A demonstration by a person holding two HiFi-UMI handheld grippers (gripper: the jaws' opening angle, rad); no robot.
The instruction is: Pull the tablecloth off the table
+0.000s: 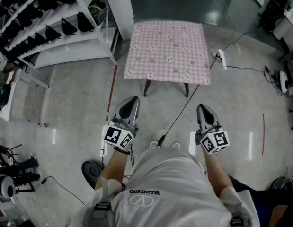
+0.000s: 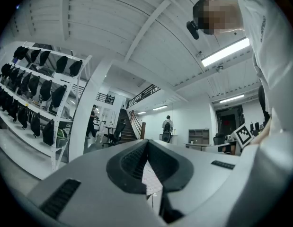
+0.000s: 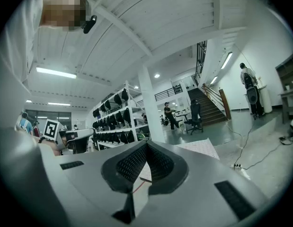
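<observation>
Well short of the pink tablecloth [image 1: 166, 51], left gripper [image 1: 131, 102] and right gripper [image 1: 203, 109] keep jaws pressed together, empty; cloth hides the worktop [image 1: 146, 87] except two legs.

We're in a white T-shirt [image 1: 170, 183] with a dark chest print, grey shoulder straps [image 1: 102, 206], white shoes [image 1: 155, 145]. Left gripper [image 1: 132, 100] and right gripper [image 1: 203, 108]: grey shells, black ribbed pads [image 2: 132, 162], black-and-white marker cubes [image 1: 119, 136].
</observation>
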